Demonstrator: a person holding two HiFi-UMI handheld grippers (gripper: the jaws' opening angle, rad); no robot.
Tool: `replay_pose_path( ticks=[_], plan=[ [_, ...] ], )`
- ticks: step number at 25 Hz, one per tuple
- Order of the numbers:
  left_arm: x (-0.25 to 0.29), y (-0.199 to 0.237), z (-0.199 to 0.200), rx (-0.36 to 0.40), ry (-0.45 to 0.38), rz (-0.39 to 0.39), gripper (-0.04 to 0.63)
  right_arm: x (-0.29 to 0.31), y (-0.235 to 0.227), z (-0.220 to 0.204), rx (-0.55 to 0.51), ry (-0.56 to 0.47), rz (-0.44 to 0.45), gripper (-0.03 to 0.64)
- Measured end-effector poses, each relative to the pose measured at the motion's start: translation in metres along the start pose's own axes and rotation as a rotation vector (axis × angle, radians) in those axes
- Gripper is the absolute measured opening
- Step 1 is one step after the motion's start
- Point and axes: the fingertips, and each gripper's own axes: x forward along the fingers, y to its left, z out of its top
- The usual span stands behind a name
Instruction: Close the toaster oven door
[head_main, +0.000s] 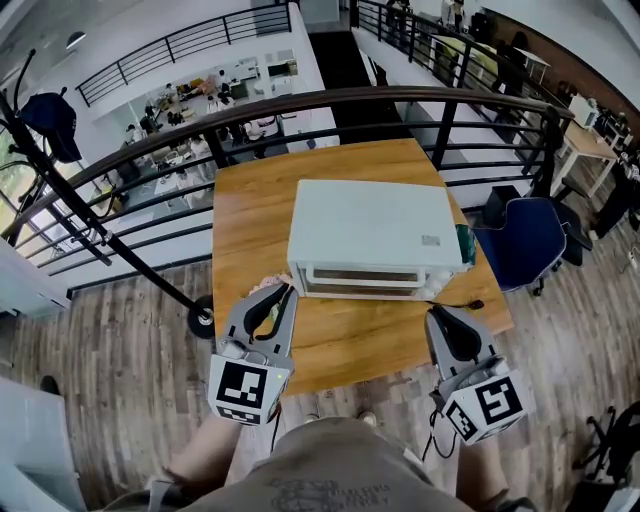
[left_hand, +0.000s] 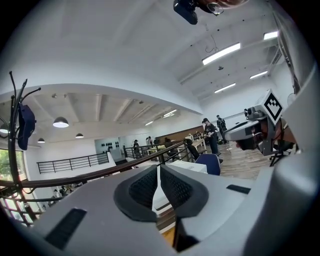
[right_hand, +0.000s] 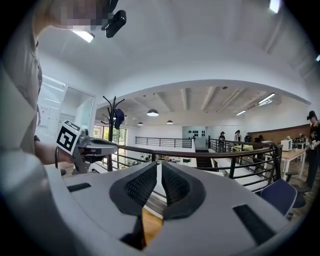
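A white toaster oven (head_main: 370, 235) stands on the wooden table (head_main: 250, 220), its glass door (head_main: 365, 277) upright against its front and facing me. My left gripper (head_main: 283, 292) hovers just off the oven's front left corner. Its jaws are closed to a thin slit with nothing between them (left_hand: 158, 172). My right gripper (head_main: 437, 313) hangs at the front right corner, over the table's near edge. Its jaws also stand nearly together and hold nothing (right_hand: 159, 172). The left gripper view shows the oven's (left_hand: 192, 166) white top beyond the pads.
A dark curved railing (head_main: 400, 100) runs behind the table, with a drop to a lower floor beyond. A blue office chair (head_main: 525, 240) stands to the right. A coat rack (head_main: 45, 120) rises at the far left. A black cable (head_main: 465, 303) lies by the oven's right front.
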Motion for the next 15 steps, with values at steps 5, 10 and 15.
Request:
replay_pose_path(
  ticks=[5,10,15],
  plan=[
    [-0.008,-0.010,-0.021,-0.015,0.040,-0.016,0.028,-0.004,0.006,-0.024,0.023,0.053,-0.002,0.051],
    [-0.015,-0.020,-0.042,-0.026,0.089,-0.039,0.026,-0.007,0.015,-0.038,0.011,0.100,0.010,0.051],
    [-0.016,-0.029,-0.051,-0.035,0.114,-0.063,0.026,-0.008,0.015,-0.043,0.002,0.118,0.011,0.051]
  ],
)
